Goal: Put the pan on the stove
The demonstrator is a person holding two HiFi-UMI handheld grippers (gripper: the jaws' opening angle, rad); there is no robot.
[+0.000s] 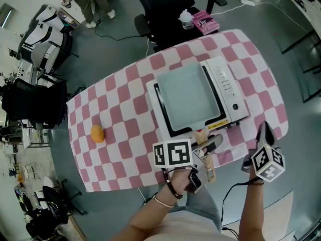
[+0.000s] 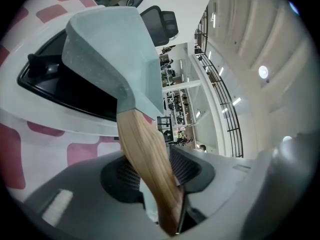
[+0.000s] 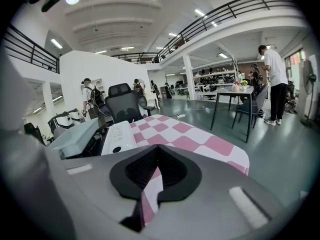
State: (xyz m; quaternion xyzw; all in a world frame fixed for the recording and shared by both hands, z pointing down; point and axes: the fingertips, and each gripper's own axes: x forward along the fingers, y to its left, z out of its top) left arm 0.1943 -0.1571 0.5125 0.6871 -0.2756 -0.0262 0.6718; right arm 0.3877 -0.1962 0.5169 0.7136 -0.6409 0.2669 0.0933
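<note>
A table (image 1: 125,94) with a pink and white checked cloth fills the middle. On its left part, all by itself, lies a small round orange thing (image 1: 97,133), well apart from everything else. To the right of it, near the middle of the table, stands a white stove (image 1: 228,87) with a black top and a strip of buttons on its right side. The pan (image 1: 186,95) sits on top of the stove. It is square and pale blue-green, and it covers most of the black top. Its wooden handle (image 1: 201,136) sticks out over the near edge of the stove, toward the person. The left gripper (image 1: 209,144) is at that handle. Its jaws are partly open with the handle between them, and they look loose on it, with a small gap on one side. Farther right, past the near right corner of the table, the person holds up the right gripper (image 1: 264,132). Its jaws are closed, tips together with only a thin slit, and there is nothing in them. It is well apart from the pan and the stove.
</note>
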